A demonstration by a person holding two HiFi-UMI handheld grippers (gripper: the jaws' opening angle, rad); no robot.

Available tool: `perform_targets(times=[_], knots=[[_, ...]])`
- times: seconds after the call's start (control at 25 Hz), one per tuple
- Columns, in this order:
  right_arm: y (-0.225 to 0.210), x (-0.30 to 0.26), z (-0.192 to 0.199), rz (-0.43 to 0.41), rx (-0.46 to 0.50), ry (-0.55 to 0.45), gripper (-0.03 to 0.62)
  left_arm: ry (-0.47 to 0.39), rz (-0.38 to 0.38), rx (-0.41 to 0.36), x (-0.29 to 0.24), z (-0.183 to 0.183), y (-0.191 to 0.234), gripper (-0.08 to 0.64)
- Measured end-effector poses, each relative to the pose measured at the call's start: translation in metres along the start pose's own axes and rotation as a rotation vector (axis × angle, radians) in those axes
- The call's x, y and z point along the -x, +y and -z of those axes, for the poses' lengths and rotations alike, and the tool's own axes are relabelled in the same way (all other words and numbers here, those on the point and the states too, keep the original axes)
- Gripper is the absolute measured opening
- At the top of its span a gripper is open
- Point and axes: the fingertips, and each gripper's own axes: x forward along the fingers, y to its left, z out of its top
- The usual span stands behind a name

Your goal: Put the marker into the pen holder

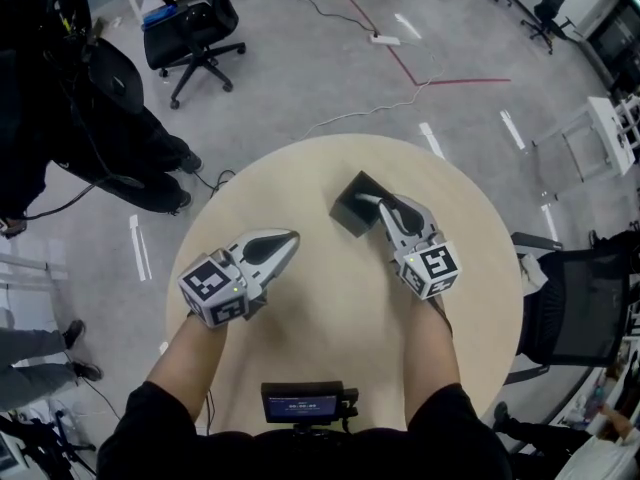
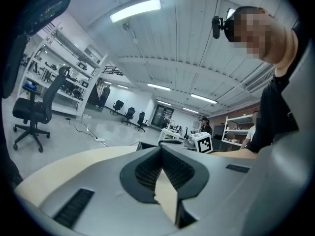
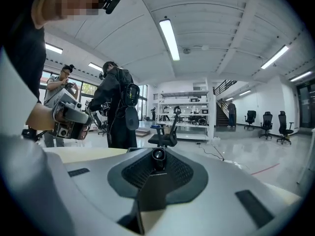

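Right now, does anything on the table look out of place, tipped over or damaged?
Nothing stands out. The black pen holder sits on the round table, and nothing is spilled. The right gripper is shut on the marker, close to the pen holder. The left gripper is shut and empty.

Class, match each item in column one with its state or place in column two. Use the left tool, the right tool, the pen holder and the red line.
Column one:
1. left tool
2. right tool
3. pen holder
4. red line

Column two:
A. on the floor, beyond the table
B. shut on the marker
C. shut, with nothing between its jaws
D. black, standing on the table

Pairs: 1-C, 2-B, 3-D, 4-A
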Motion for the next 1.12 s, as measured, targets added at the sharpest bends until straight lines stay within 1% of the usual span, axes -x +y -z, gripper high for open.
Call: perform_targets(times=[0.32, 0.48, 0.56, 0.68, 0.84, 1.0, 1.12], knots=[[0.0, -0.002, 0.002, 0.034, -0.01, -0.008, 0.078, -0.003, -0.014, 0.022, 0.004, 0.003, -0.002, 0.003], [-0.005, 0.008, -0.013, 0.056, -0.023, -0.039, 0.08, -0.014, -0.009, 0.026, 0.008, -0.002, -0.008, 0.003], [-0.006, 0.016, -0.024, 0.068, -0.021, -0.046, 0.079, -0.019, -0.009, 0.011, 0.011, -0.009, -0.013, 0.003], [-0.01, 0.036, -0.045, 0.092, -0.032, -0.064, 0.08, -0.034, -0.012, -0.007, 0.017, -0.027, -0.025, 0.004], [-0.007, 0.072, -0.084, 0.111, -0.048, -0.104, 0.079, -0.05, -0.014, -0.036, 0.034, -0.051, -0.045, 0.004], [0.006, 0.115, -0.133, 0.12, -0.049, -0.148, 0.078, -0.077, -0.018, -0.074, 0.056, -0.086, -0.074, 0.003], [0.023, 0.153, -0.163, 0.125, -0.039, -0.163, 0.078, -0.103, -0.007, -0.096, 0.076, -0.106, -0.104, 0.004]])
